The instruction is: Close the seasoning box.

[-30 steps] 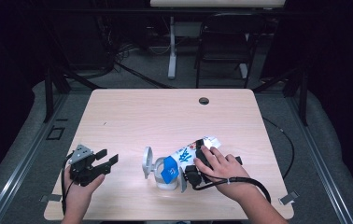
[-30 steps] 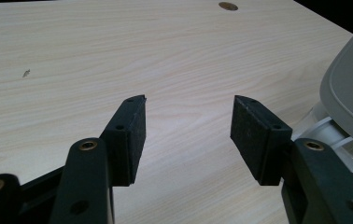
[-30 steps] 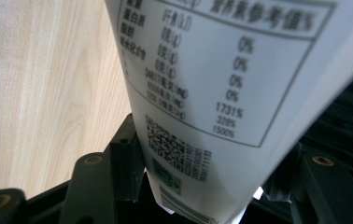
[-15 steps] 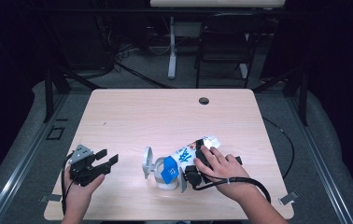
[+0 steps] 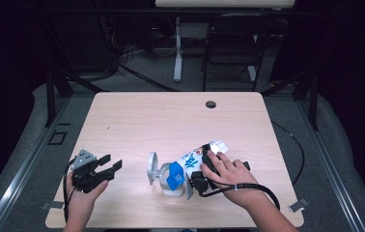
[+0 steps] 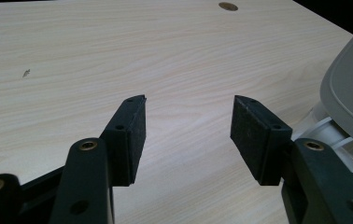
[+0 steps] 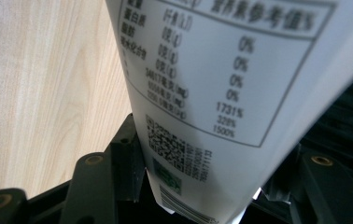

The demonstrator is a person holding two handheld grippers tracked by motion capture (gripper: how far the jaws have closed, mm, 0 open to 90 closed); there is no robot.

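A pale wooden table with rounded corners point(image 5: 137, 121) stands on grey carpeted floor point(image 5: 335, 159), a small round cable hole point(image 5: 211, 104) near its twelve o'clock edge. Beyond, at one o'clock, a black metal-framed chair point(image 5: 229, 53) sits in a dark, dimly lit room beside a white desk leg point(image 5: 177, 53).

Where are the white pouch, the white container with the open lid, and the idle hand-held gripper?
white pouch point(image 5: 193, 159): high view, its printed middle.
white container point(image 5: 163, 175): high view, its body beside the lid.
left hand-held gripper point(image 6: 187, 126): left gripper view, between its open tips.
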